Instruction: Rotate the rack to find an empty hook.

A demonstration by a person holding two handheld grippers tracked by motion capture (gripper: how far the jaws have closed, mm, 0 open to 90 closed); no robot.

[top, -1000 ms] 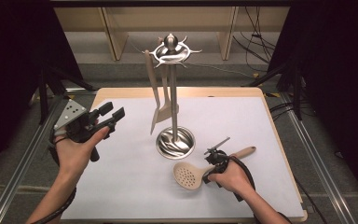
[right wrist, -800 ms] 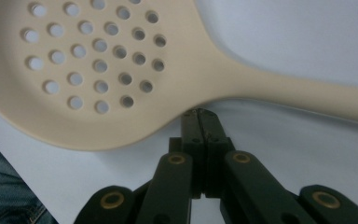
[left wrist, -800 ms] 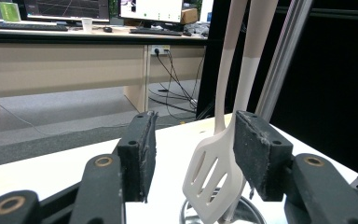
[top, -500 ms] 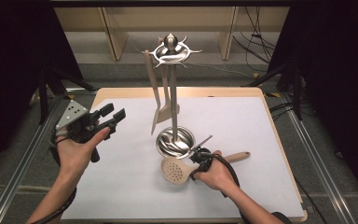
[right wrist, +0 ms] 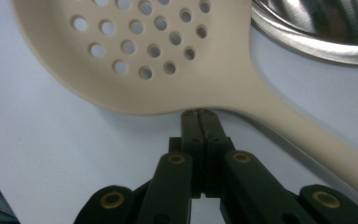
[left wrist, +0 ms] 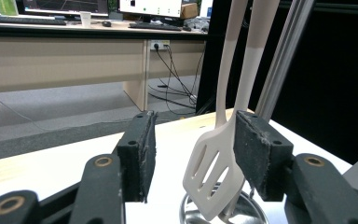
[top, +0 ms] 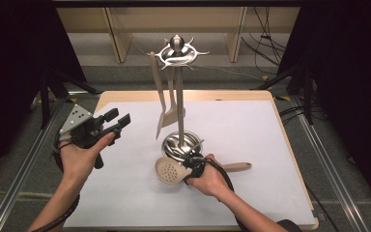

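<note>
A beige perforated skimmer [top: 168, 170] lies flat on the white mat, its head just in front of the steel utensil stand's base [top: 181, 145]. My right gripper [top: 192, 160] is shut, and its tips touch the skimmer's edge where head meets handle. In the right gripper view the shut right gripper [right wrist: 199, 112] butts against the skimmer [right wrist: 168, 70], with nothing between the pads. My left gripper [top: 115, 118] hovers left of the stand, open. In its own view the left gripper [left wrist: 191, 126] frames a hanging slotted spatula [left wrist: 212, 177] farther off.
The stand's pole [top: 179, 106] rises mid-table with a slotted spatula [top: 166, 116] and a second utensil hanging from its top hooks. The white mat [top: 261, 125] covers the wooden table. Dark curtains flank both sides. The stand's shiny base [right wrist: 317, 28] lies close to my right gripper.
My right hand has moved left across the mat and the skimmer has slid with it, its head now in front of the stand's base. My left gripper has stayed put.
</note>
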